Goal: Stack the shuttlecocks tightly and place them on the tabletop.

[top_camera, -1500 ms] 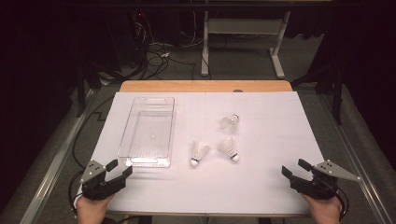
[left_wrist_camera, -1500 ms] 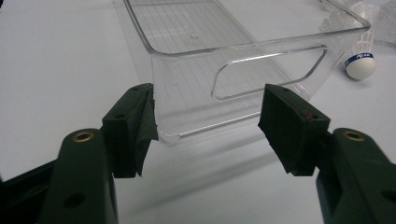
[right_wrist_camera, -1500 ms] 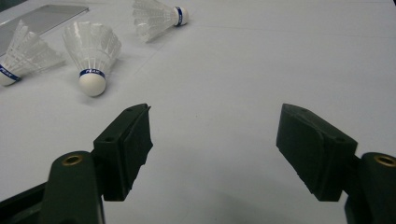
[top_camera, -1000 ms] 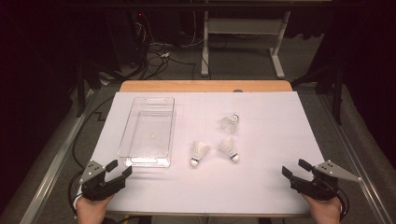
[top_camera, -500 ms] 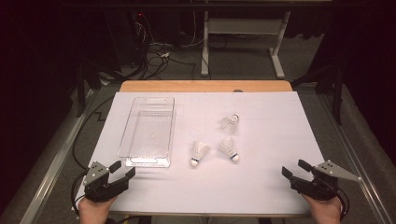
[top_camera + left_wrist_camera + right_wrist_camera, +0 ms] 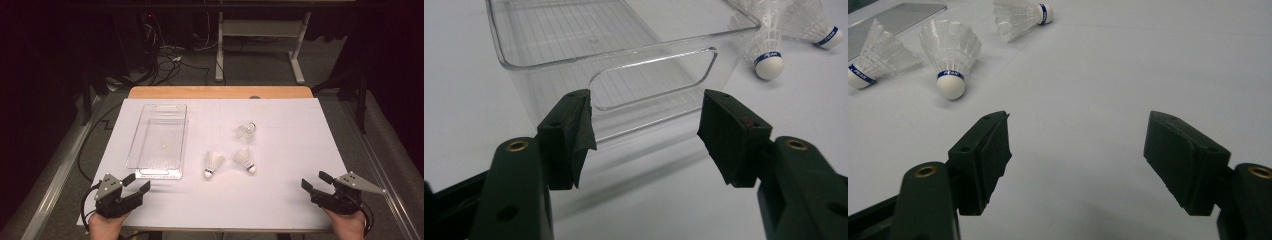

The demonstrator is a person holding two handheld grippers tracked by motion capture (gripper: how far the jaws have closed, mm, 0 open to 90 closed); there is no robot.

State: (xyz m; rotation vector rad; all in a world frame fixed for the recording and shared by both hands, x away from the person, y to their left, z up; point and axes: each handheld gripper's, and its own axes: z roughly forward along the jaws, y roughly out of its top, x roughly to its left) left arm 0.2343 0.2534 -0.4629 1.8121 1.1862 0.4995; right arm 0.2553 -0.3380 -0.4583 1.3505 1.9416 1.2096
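A white sheet covers the table (image 6: 280, 200) almost to its edges, with a strip of bare wood showing along the far side. On the left half of it stands a clear plastic bin (image 6: 141, 150), long and narrow, its short end facing the person. Through the walls I can see the ribbed floor and nothing lying on it; a small mark sits near the middle of the floor, too small to make out.

To the right of the bin, well apart from it, lie three white shuttlecocks. The far shuttlecock (image 6: 246, 131) lies on its side, toward the middle of the sheet. The middle shuttlecock (image 6: 214, 163) and the right shuttlecock (image 6: 245, 159) lie just beside each other, nearer the person, corks pointing toward the near edge. The sheet is bare all along the near edge and across the right half, so there is plenty of room around them.

The left gripper (image 6: 135, 185) sits at the near left corner, held in a hand, its jaws spread wide and holding nothing; in the left gripper view the bin's near end wall with its cut-out handle stands just ahead of them, not touched. The right gripper (image 6: 314, 181) rests at the near right corner, jaws likewise spread and empty, pointing across open sheet toward the shuttlecocks.
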